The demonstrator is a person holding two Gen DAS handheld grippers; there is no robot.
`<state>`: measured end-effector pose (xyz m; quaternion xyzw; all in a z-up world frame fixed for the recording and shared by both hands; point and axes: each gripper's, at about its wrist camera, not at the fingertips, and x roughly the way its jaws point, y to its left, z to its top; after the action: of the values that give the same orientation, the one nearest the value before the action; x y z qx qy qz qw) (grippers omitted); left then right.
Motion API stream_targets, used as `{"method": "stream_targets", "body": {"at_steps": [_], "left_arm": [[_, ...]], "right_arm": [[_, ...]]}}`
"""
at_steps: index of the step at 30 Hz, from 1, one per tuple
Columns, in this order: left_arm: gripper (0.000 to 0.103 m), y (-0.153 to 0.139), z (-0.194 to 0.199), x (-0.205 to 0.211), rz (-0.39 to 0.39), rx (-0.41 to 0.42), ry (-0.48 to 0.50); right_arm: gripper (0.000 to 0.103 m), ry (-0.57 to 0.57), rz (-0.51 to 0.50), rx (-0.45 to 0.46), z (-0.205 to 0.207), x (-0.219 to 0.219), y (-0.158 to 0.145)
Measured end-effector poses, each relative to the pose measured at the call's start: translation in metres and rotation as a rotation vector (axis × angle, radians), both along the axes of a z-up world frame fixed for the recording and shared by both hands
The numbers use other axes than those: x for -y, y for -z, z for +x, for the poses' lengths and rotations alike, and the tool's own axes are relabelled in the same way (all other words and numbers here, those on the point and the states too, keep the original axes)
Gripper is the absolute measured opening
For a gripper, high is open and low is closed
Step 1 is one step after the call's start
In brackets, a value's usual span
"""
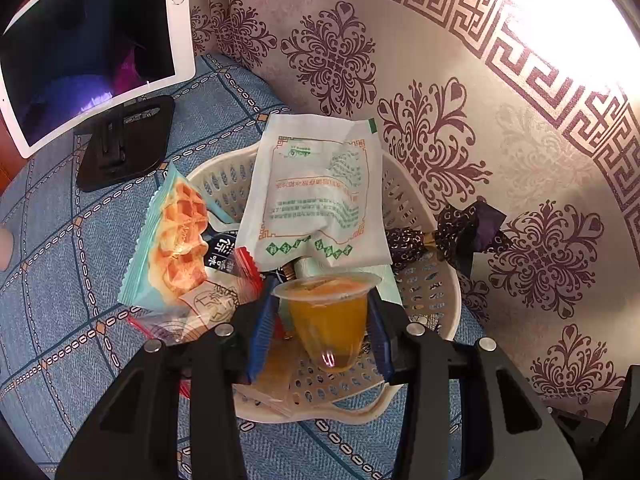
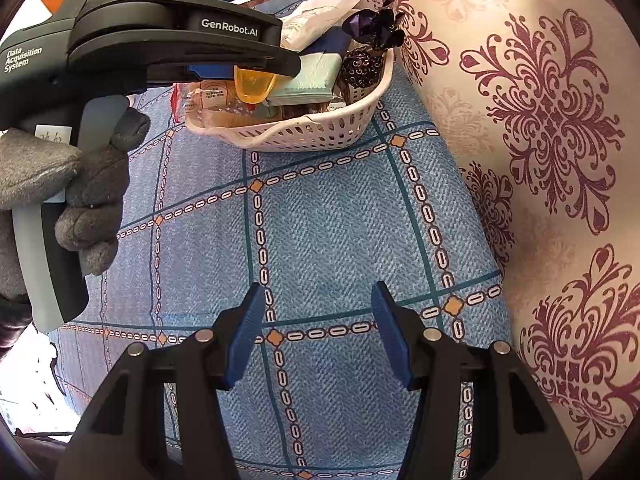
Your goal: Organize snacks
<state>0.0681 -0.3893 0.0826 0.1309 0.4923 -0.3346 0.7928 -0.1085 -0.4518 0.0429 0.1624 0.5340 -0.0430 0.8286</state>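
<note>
My left gripper [image 1: 322,320] is shut on an orange jelly cup [image 1: 327,320] and holds it over the white perforated basket [image 1: 436,300]. The basket holds several snacks: a large white packet [image 1: 320,192], a waffle packet [image 1: 172,244] leaning on its left rim, and a dark purple wrapped sweet [image 1: 452,232] on its right rim. In the right wrist view the jelly cup [image 2: 254,86] hangs in the left gripper [image 2: 256,66] above the basket [image 2: 304,132]. My right gripper [image 2: 318,332] is open and empty over the blue cloth, well in front of the basket.
A tablet [image 1: 88,48] stands on a black stand [image 1: 124,140] at the back left. A patterned cream and maroon cushion [image 1: 480,120] backs the basket on the right. Blue chequered cloth [image 2: 332,232] covers the surface.
</note>
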Motion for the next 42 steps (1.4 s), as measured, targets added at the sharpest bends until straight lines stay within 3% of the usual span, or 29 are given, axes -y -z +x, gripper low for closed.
{"method": "stream_targets", "body": {"at_steps": [20,22,24,34,37,38,42], "left_arm": [[0.044,-0.009,0.006,-0.011,-0.037,0.004,-0.027],[0.046,-0.01,0.007,-0.011,-0.037,0.008,-0.028],[0.055,-0.013,0.007,-0.011,-0.048,0.012,-0.024],[0.055,-0.017,0.006,-0.015,-0.051,0.019,-0.039],[0.062,-0.021,0.006,-0.017,-0.042,0.01,-0.042],[0.066,-0.023,0.005,-0.018,-0.044,0.008,-0.042],[0.083,-0.034,0.004,-0.024,-0.078,-0.015,-0.064]], "right_arm": [[0.056,0.004,-0.002,0.002,0.003,-0.005,0.0],[0.056,0.006,-0.001,0.002,0.003,-0.005,0.001],[0.056,0.007,0.0,0.002,0.003,-0.005,0.0],[0.056,0.01,0.004,0.008,0.003,-0.006,-0.001],[0.058,0.011,0.005,0.01,0.005,-0.006,-0.003],[0.063,0.012,0.004,0.012,0.006,-0.006,-0.003],[0.067,0.013,0.002,0.015,0.008,-0.006,-0.007]]}}
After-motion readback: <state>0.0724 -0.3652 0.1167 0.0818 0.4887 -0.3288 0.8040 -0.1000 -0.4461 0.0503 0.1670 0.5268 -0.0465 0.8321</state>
